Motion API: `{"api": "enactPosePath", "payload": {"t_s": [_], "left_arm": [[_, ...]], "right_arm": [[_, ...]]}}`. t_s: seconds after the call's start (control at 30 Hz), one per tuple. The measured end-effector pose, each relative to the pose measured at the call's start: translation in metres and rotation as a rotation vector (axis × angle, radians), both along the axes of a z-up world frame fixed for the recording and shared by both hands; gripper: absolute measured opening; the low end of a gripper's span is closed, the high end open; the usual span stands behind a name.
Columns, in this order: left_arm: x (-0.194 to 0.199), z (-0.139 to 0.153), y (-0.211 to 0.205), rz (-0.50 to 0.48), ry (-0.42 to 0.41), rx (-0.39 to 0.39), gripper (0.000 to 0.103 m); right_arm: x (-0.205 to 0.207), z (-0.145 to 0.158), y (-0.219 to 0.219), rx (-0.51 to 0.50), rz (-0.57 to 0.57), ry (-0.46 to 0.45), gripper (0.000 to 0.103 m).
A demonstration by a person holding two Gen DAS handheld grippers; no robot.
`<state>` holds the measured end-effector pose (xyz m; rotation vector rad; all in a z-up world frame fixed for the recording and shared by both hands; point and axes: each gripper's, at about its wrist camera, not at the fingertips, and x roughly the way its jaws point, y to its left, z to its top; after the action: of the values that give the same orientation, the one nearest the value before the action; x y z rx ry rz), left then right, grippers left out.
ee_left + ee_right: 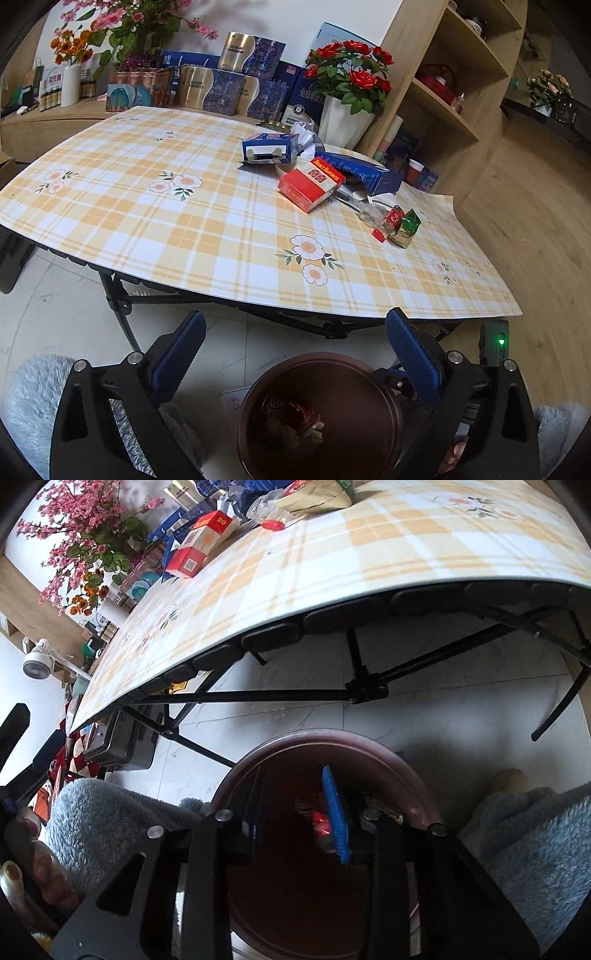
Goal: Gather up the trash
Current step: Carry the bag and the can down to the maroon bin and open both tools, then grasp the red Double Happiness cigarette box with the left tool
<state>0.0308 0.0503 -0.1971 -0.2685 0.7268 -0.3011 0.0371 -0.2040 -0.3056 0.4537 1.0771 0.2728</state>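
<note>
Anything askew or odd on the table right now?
Yes. The plaid tablecloth corner by the shelf curls up, and the clear bottle lies on its side among a jumble of boxes, including a red carton.

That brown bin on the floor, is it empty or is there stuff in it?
Not empty. The brown bin has crumpled red wrappers lying at its bottom, though most of it is unfilled.
</note>
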Motion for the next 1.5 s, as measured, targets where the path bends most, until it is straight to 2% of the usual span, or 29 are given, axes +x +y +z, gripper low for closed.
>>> {"api": "enactPosePath", "payload": {"t_s": [0.07, 0.17, 0.23, 0.27, 0.33, 0.4, 0.43, 0.7, 0.83, 1.0, 1.2, 1.4, 1.5], "left_arm": [[0.000, 0.000, 0.000, -0.002, 0.001, 0.000, 0.095], [0.000, 0.000, -0.002, -0.008, 0.000, 0.006, 0.095], [0.000, -0.001, -0.004, -0.013, -0.001, 0.011, 0.095], [0.001, -0.001, -0.005, -0.013, -0.001, 0.012, 0.095], [0.001, -0.001, -0.006, -0.013, 0.000, 0.013, 0.095], [0.001, -0.001, -0.007, -0.012, 0.001, 0.013, 0.095], [0.001, -0.001, -0.007, -0.011, 0.001, 0.014, 0.095], [0.002, -0.002, -0.007, -0.010, 0.001, 0.015, 0.095], [0.003, -0.002, -0.007, -0.011, 0.002, 0.019, 0.095], [0.004, -0.004, -0.009, -0.017, 0.000, 0.031, 0.095], [0.007, -0.006, -0.012, -0.016, 0.000, 0.053, 0.095], [0.008, -0.003, -0.017, -0.019, -0.004, 0.077, 0.095], [0.013, 0.003, -0.022, -0.049, -0.015, 0.088, 0.095]], "right_arm": [[-0.001, 0.002, -0.003, -0.015, -0.017, -0.007, 0.035], [-0.002, 0.007, -0.007, -0.024, -0.038, -0.028, 0.045], [-0.004, 0.012, -0.009, -0.034, -0.053, -0.054, 0.068], [-0.005, 0.015, -0.010, -0.039, -0.059, -0.069, 0.071], [-0.006, 0.021, -0.012, -0.046, -0.063, -0.102, 0.086], [-0.008, 0.026, -0.013, -0.065, -0.073, -0.135, 0.095], [-0.009, 0.030, -0.013, -0.079, -0.078, -0.155, 0.097], [-0.010, 0.053, -0.017, -0.178, -0.123, -0.253, 0.097], [-0.009, 0.059, -0.017, -0.176, -0.113, -0.275, 0.097], [-0.010, 0.062, -0.007, -0.282, -0.129, -0.286, 0.097], [-0.013, 0.069, -0.004, -0.281, -0.131, -0.334, 0.097], [-0.010, 0.081, -0.006, -0.331, -0.104, -0.358, 0.097], [-0.007, 0.095, -0.011, -0.357, -0.092, -0.415, 0.097]]}}
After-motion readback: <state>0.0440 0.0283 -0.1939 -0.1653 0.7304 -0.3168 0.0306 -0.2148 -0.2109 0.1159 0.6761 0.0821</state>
